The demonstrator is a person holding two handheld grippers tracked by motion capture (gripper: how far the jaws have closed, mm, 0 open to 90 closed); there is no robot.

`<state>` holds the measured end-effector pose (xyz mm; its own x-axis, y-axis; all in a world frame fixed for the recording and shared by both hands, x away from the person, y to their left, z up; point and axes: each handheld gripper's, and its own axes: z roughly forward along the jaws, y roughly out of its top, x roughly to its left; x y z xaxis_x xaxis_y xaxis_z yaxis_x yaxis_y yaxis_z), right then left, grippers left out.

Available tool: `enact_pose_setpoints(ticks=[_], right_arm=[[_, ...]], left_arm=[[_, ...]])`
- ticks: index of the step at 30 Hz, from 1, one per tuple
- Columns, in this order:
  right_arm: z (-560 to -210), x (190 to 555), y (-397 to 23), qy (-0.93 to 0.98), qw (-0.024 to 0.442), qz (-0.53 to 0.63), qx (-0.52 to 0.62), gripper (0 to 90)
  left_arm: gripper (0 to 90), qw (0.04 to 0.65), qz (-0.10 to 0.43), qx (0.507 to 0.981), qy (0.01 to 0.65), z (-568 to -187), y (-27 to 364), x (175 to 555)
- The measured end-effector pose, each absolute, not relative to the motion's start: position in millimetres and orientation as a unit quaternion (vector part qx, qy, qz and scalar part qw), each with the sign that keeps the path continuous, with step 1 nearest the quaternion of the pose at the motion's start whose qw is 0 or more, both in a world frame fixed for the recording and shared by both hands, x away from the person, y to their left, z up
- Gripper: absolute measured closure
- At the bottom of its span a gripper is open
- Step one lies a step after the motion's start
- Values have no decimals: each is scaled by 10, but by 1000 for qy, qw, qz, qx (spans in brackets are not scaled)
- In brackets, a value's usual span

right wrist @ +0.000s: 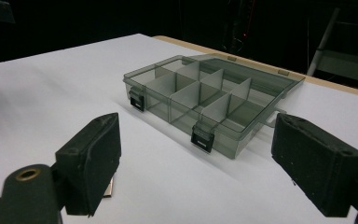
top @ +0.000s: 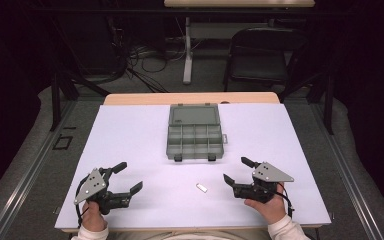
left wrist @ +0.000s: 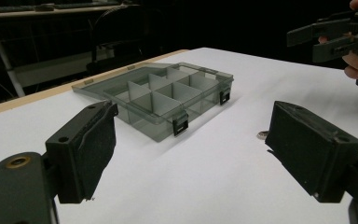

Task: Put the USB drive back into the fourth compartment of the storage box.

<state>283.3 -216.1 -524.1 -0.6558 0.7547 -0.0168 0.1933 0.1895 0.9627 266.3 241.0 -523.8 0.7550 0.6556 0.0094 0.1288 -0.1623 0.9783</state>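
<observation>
A translucent grey plastic compartment box [top: 194,139] lay open on the white table [top: 130,135], lid flat behind it, its divided cells showing nothing inside. A small flat silvery metal piece [top: 201,187] lay near the box's front, between the left gripper [top: 128,177] and right gripper [top: 236,170], both with jaws apart and holding nothing. The high view alone showed the black folding chair [top: 260,55] beyond the box.

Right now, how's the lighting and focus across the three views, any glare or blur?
High view: white table bright, room behind dark, small piece soft. Left gripper view: box fairly sharp with a shadow at its front, near jaws blurred. Right gripper view: same, no strong glare on the box.
</observation>
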Motion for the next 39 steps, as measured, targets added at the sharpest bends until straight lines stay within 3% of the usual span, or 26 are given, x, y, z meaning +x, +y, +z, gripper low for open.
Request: enact_pose_setpoints(ticks=[20, 39], right_arm=[[-5222, 2853, -2112, 732, 252, 549, 314, 165], [-5162, 2918, -1922, 769, 202, 525, 304, 249]], left_arm=[[155, 593, 220, 723, 277, -5238, 2449, 2645], [155, 587, 217, 728, 279, -5248, 2410, 2667]])
